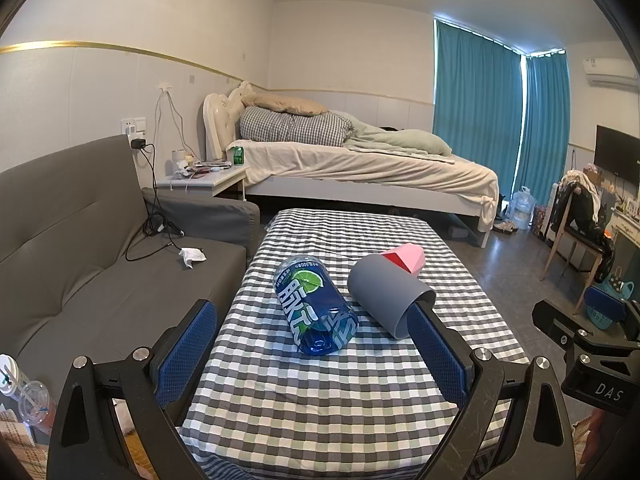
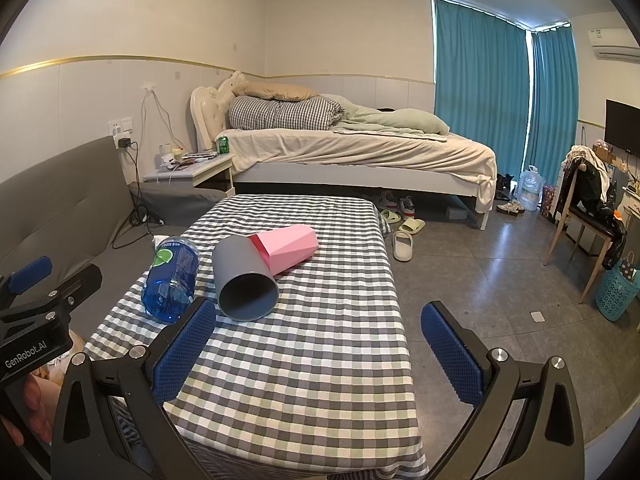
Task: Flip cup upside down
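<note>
On the checked tablecloth [image 2: 320,360], a grey cylindrical plastic cup [image 2: 244,276] lies sideways (mouth towards me), both my left gripper [image 1: 316,356] and right gripper [image 2: 320,352] spread empty.

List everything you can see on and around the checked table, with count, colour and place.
Grey plastic cup: one, lying on its side, table middle.
Pink faceted cup: one, lying behind the grey cup.
Blue plastic drink bottle: one, lying left of the grey cup.
Checked tablecloth: one, grey, white and green, covering the table.
Grey sofa: one, left.
Bed: one, cream, behind.
Left claw: open.
Right claw: open.
</note>
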`<control>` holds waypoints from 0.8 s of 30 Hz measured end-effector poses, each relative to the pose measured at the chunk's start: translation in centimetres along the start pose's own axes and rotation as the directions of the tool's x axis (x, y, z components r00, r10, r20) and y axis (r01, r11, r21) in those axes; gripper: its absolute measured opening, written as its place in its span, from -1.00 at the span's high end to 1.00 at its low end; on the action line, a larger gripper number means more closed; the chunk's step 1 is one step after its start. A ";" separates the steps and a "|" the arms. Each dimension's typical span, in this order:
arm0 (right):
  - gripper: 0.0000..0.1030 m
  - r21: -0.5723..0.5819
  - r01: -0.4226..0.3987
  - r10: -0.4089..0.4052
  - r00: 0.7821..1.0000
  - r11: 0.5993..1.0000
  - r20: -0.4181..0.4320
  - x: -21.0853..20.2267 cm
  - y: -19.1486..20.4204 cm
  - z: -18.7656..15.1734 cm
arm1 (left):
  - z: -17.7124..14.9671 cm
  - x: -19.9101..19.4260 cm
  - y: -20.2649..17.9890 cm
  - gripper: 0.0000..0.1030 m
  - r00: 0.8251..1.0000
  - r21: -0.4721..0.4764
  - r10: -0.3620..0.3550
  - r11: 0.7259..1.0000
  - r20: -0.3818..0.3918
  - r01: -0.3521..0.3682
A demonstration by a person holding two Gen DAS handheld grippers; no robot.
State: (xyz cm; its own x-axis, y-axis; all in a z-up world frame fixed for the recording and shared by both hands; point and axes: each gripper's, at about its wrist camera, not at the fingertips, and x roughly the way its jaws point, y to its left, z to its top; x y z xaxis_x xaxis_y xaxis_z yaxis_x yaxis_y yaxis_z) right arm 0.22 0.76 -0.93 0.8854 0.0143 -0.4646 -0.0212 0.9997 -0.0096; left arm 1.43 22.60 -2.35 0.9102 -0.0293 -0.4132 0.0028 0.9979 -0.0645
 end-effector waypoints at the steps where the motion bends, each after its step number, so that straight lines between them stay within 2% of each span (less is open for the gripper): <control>1: -0.99 0.000 0.000 0.000 1.000 1.000 -0.001 0.0 0.0 0.0 | 0.0 0.0 0.0 -0.92 1.000 0.000 0.000 1.000 -0.001 0.000; 24: -0.99 0.000 -0.001 0.000 1.000 1.000 -0.005 0.1 0.2 -0.1 | -0.2 0.2 -0.1 -0.92 1.000 -0.007 -0.005 1.000 -0.010 0.005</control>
State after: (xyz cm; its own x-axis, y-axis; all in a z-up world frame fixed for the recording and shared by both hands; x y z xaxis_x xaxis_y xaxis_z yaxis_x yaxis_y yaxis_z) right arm 0.25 0.94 -1.11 0.8832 0.0147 -0.4687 -0.0218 0.9997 -0.0096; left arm 1.55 22.52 -2.57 0.9058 -0.0345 -0.4223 0.0041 0.9974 -0.0725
